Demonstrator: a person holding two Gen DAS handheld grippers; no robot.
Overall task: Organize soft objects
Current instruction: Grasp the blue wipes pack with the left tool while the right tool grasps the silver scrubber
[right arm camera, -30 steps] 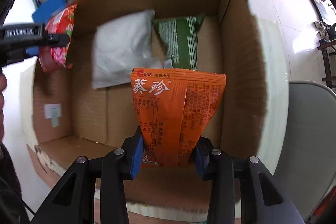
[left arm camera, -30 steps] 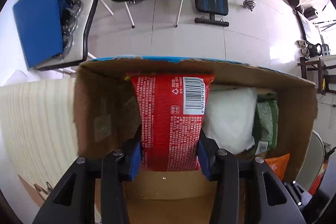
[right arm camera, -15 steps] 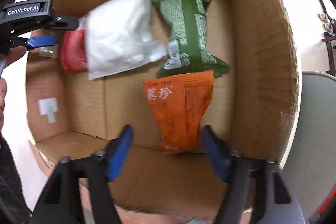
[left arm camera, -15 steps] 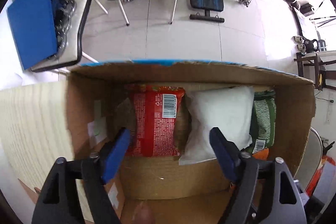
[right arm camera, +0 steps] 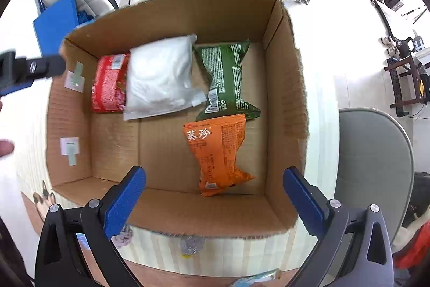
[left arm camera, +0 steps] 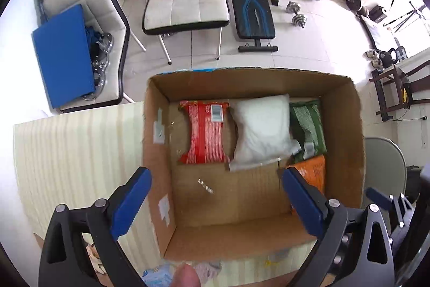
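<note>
Lying flat on the floor of the cardboard box (right arm camera: 282, 88), the orange packet (right arm camera: 219, 152) sits just ahead of the right claw (right arm camera: 215, 195), a crinkled pouch with white characters across its upper part and fine print below, its lower corners flared. Beyond it, touching its far edge, lies the green packet (right arm camera: 227, 80), dark and glossy with white text and a barcode at its near end. To the left of that, a plump white pouch (right arm camera: 161, 77) overlaps the red packet (right arm camera: 108, 84), which is pressed toward the box's left wall.

From the left wrist view the same row lies ahead of the left claw (left arm camera: 215, 195): red packet (left arm camera: 205, 132) with a barcode near its top, white pouch (left arm camera: 262, 128) beside it and touching, green packet (left arm camera: 307, 125) further right, and the orange packet (left arm camera: 313, 172) partly hidden behind the right-hand finger.

Both claws are spread wide and grip nothing, their blue pads (right arm camera: 125, 202) hovering over the near rim of the box (left arm camera: 242, 238), which rests on a pale striped table (left arm camera: 75, 152). A white chair (left arm camera: 185, 4) stands on the floor beyond.
</note>
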